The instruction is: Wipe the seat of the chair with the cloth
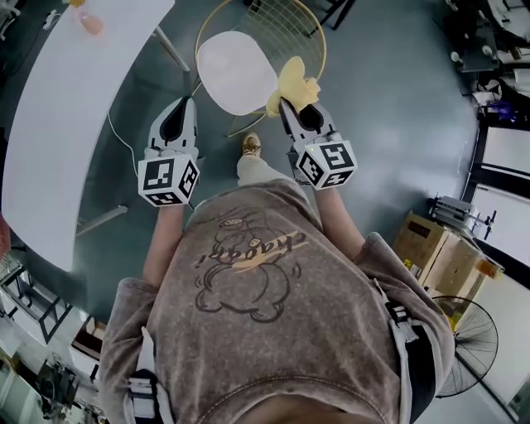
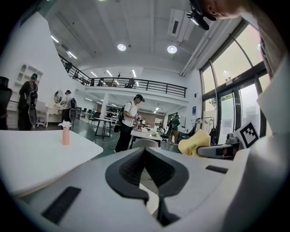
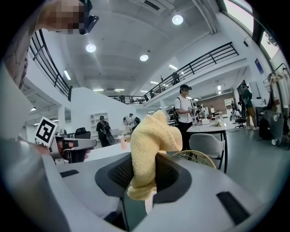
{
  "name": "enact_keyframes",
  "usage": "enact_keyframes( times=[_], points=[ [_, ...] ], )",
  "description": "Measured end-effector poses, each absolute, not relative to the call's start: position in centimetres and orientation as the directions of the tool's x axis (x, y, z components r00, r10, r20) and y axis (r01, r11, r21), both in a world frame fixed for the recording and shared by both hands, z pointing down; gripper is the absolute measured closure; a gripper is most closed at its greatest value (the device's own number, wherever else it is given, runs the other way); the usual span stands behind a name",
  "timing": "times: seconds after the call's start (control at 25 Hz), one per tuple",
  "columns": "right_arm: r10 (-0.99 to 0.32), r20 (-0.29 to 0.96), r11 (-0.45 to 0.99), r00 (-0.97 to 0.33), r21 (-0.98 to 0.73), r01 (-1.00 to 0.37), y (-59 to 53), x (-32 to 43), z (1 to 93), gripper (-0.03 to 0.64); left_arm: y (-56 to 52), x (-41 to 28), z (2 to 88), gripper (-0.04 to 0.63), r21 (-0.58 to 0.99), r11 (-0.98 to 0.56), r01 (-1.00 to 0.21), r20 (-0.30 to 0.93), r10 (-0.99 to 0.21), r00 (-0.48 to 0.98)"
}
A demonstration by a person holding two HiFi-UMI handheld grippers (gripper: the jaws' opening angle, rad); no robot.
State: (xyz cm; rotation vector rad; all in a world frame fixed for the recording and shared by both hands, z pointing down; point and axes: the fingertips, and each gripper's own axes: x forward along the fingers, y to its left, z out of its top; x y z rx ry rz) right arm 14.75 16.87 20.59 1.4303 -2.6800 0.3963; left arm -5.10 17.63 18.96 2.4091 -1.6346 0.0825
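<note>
- Recorded along the left of the head view: a long white table [image 1: 58, 124], bearing a small pink bottle [image 1: 89, 23] near its far end.
- Noted ahead of the person, just beside the table's end: a chair [image 1: 286, 29] with a gold wire back and a round white seat [image 1: 236, 70], bare on its visible surface.
- Logged for the left gripper [image 1: 184, 103]: held in the air near the seat's front-left edge, jaws pressed together with nothing pinched; confirmed in its own view [image 2: 147, 158].
- Logged for the right gripper [image 1: 286, 105]: held at the seat's front-right edge, jaws clamped on a yellow cloth [image 1: 296, 83].
- Confirmed in the right gripper view: cloth [image 3: 152, 138] bunched, standing up out of the jaws, a short end hanging below.
- Found over the seat's right rim in the head view; contact between cloth and seat not determinable.
</note>
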Motion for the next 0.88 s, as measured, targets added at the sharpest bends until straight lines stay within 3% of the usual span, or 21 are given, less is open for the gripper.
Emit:
enact_keyframes(
  times=[0.48,0.88],
  points=[
    [-0.742,0.221,0.603,-0.632,-0.191,-0.775,2.8,14.3,20.7,0.497,5.2,-5.6,19.1,0.586,0.164,-0.257,-0.952,0.192,-0.939,0.286],
    [-0.72,0.229,0.625,-0.655,-0.193,-0.756,-1.2,13.5,20.8,0.495,1.6,-6.2,18.5,0.586,0.162,-0.231,-0.959,0.183,-0.948,0.26]
  ],
)
